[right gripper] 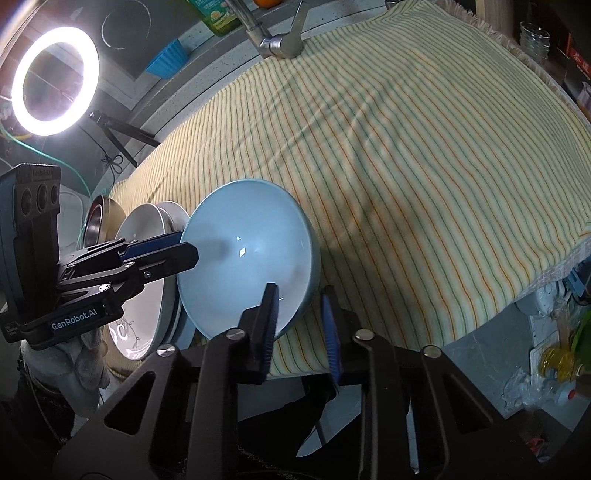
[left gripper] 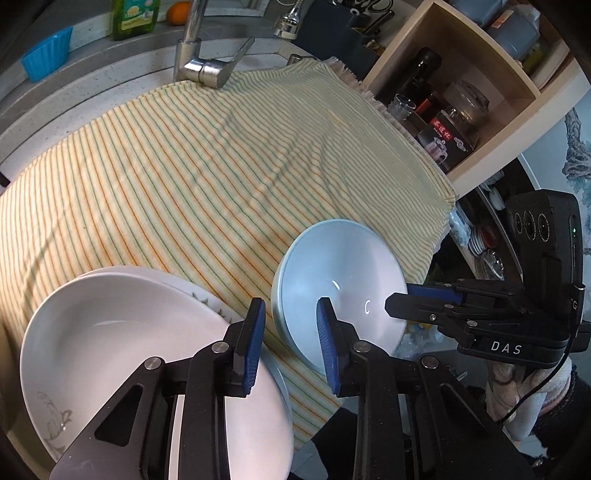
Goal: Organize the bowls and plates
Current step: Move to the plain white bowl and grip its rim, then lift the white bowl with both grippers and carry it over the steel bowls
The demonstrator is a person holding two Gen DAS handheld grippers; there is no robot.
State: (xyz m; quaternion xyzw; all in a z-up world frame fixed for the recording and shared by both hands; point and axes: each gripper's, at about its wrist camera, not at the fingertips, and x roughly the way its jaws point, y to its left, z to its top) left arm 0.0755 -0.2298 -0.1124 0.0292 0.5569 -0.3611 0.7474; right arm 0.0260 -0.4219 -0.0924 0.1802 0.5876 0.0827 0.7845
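Observation:
A pale blue bowl (left gripper: 340, 291) (right gripper: 247, 254) sits on the striped cloth (left gripper: 184, 166) (right gripper: 406, 166) near its front edge. My left gripper (left gripper: 291, 343) (right gripper: 184, 240) is open, its jaws astride the bowl's left rim, one pad inside the bowl. My right gripper (right gripper: 301, 328) (left gripper: 406, 295) is open, its jaws astride the bowl's near right rim. A stack of white plates (left gripper: 122, 332) (right gripper: 144, 280) with a leaf pattern lies to the left of the bowl. A steel bowl (right gripper: 99, 218) stands behind the stack.
A tap (left gripper: 207, 62) (right gripper: 273, 37) stands behind the cloth. A wooden shelf (left gripper: 454, 85) with bottles and jars is at the right. A ring light (right gripper: 55, 81), a blue cup (left gripper: 48, 55) and a green bottle (left gripper: 135, 16) are at the back left.

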